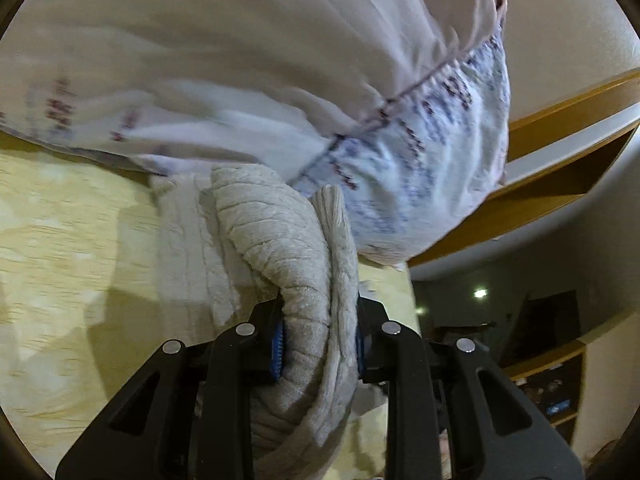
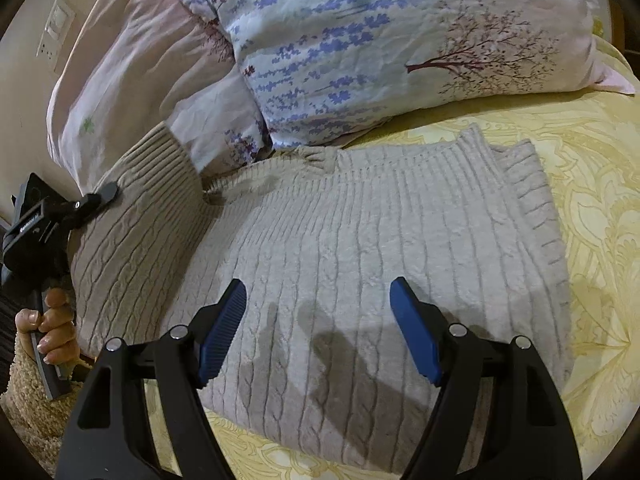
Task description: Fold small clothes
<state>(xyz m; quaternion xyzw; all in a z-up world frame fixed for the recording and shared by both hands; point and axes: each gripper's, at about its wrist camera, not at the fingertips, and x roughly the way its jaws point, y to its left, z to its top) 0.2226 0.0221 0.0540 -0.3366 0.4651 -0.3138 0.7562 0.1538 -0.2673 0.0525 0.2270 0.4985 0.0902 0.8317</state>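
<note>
Home bedroom: bed [image 2: 592, 208] with yellow patterned bedspread, floral pillows [image 2: 400, 52] against wall, wall switch plate [image 2: 56, 32], wooden headboard [image 1: 560, 148], shelves [image 1: 556, 384] in dim background.

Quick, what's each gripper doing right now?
Left gripper: shut on a fold of the beige sweater.
Right gripper: open, holding nothing, above the sweater.
</note>
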